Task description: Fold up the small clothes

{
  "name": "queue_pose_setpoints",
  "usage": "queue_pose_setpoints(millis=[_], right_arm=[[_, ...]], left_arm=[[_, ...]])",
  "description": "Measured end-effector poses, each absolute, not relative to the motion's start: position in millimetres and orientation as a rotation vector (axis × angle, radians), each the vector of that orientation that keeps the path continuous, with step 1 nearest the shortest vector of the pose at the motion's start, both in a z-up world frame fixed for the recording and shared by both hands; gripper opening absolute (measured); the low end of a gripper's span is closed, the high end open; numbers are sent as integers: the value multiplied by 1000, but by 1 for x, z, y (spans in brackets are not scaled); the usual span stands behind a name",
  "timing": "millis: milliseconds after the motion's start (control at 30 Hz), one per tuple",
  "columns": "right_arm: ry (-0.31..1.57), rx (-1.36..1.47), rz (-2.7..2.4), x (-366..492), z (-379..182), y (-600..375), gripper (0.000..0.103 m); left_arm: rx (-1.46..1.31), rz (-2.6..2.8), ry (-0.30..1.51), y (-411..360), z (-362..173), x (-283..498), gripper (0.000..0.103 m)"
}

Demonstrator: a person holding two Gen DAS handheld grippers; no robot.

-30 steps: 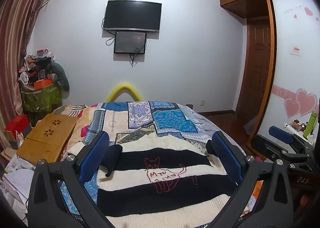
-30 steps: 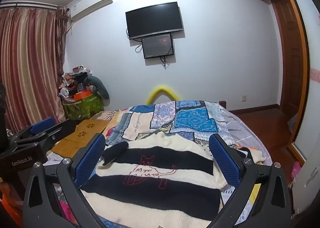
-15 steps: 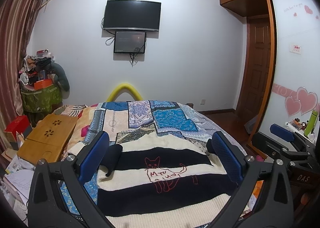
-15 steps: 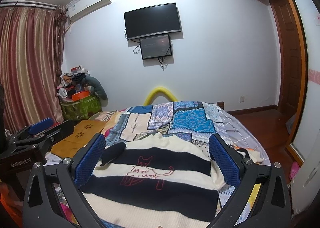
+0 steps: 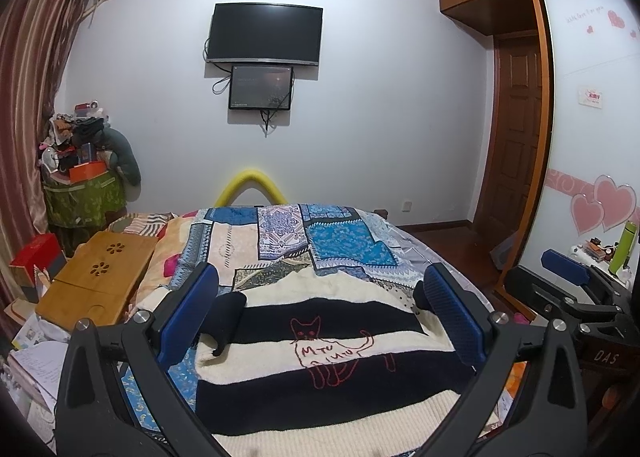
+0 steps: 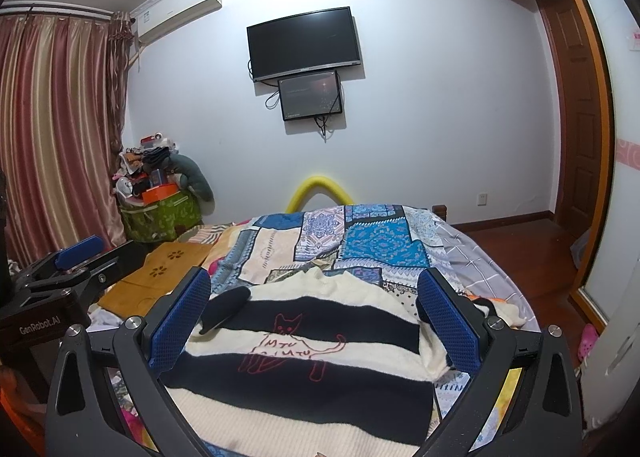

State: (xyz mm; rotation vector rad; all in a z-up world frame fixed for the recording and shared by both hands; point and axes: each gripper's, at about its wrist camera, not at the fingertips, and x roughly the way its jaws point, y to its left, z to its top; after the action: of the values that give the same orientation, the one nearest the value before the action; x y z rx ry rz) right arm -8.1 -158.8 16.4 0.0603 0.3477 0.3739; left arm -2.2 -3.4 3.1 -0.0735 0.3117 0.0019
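Note:
A small cream and black striped sweater (image 5: 320,361) with a red cat outline lies flat on the bed, also in the right wrist view (image 6: 304,357). A black sleeve (image 5: 228,317) lies folded in at its left shoulder. My left gripper (image 5: 320,317) is open and empty above the sweater. My right gripper (image 6: 312,321) is open and empty above it too. The right gripper shows at the right edge of the left wrist view (image 5: 576,297), and the left gripper shows at the left edge of the right wrist view (image 6: 68,269).
A patchwork quilt (image 5: 280,241) covers the bed. A wooden lap table (image 5: 100,281) lies at the bed's left side, with papers (image 5: 28,369) below it. A cluttered green basket (image 5: 80,193) stands in the left corner. A wardrobe (image 5: 592,177) and door (image 5: 512,137) are to the right.
Both grippers have stayed open over the sweater. The right wrist view has shifted slightly, the sweater sitting a little lower and nearer. The sweater itself has not moved.

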Motion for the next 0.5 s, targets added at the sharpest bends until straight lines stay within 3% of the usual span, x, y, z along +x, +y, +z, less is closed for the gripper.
queue_pose_setpoints(millis=[500], right_arm=[[348, 61, 374, -8, 16, -159, 103]], left_arm=[[-62, -4, 310, -6, 4, -7, 103]])
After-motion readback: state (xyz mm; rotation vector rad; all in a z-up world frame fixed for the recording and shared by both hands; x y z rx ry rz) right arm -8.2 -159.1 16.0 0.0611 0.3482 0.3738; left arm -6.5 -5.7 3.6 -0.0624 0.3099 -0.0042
